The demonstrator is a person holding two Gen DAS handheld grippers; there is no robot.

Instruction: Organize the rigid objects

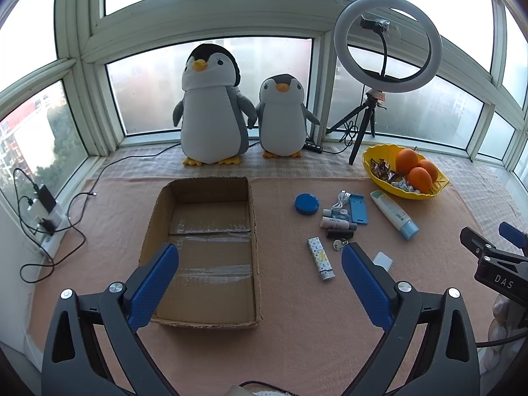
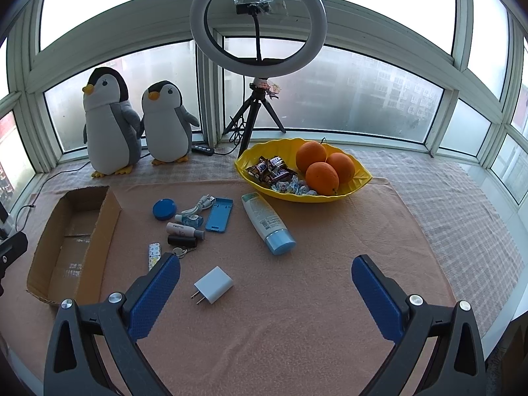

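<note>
An empty cardboard box (image 1: 204, 204) (image 2: 109, 231) lies on the peach cloth. To its right lie small items: a blue round tin (image 1: 306, 203) (image 2: 164, 209), a blue phone stand (image 1: 358, 209) (image 2: 219, 214), a white tube with a blue cap (image 1: 394, 214) (image 2: 268, 224), small bottles (image 1: 336, 222) (image 2: 184, 230), a patterned stick (image 1: 320, 259) (image 2: 153, 254) and a white charger plug (image 2: 213, 284) (image 1: 382, 261). My left gripper (image 1: 260, 283) hovers open over the box's near right corner. My right gripper (image 2: 265, 292) is open above the cloth, the charger between its fingers' line.
A yellow bowl (image 2: 356, 184) (image 1: 379, 171) with oranges and sweets stands behind the items. Two plush penguins (image 1: 211, 105) and a ring light on a tripod (image 2: 257, 23) stand by the window. Cables and a power strip (image 1: 46, 221) lie at the left.
</note>
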